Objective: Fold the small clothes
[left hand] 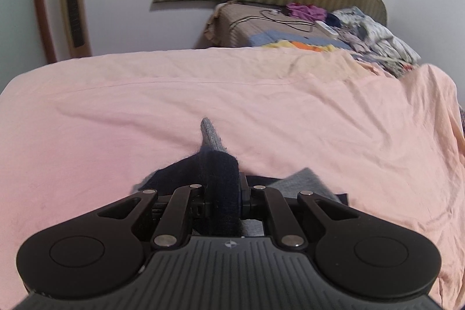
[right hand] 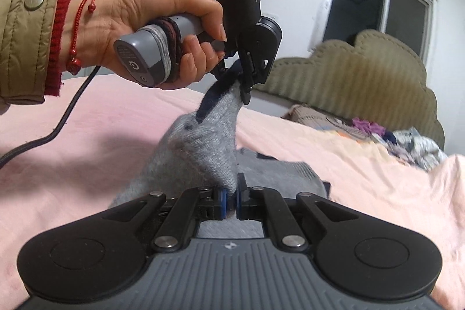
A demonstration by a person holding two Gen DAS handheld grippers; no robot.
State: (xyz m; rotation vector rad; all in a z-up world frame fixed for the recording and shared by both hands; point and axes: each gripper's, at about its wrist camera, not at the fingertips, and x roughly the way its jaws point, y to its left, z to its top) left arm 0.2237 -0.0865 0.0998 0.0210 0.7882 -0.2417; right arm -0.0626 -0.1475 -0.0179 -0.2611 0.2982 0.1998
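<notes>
Pinching grey sock point(right hand: 203, 147) w/ both grippers, L point(right hand: 242, 83) & R point(right hand: 230, 201), keep it taut, lower flat onto bed point(right hand: 87, 141) beside 2nd sock point(right hand: 293, 173).

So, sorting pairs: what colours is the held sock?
Grey with a dark navy end; the sock shows best in the right wrist view.

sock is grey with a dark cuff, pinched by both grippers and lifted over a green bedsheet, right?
Not quite: the bedsheet is pink, not green, as the right wrist view shows. The rest holds: the grey sock with its dark cuff is pinched by both the left gripper and the right gripper.
</notes>
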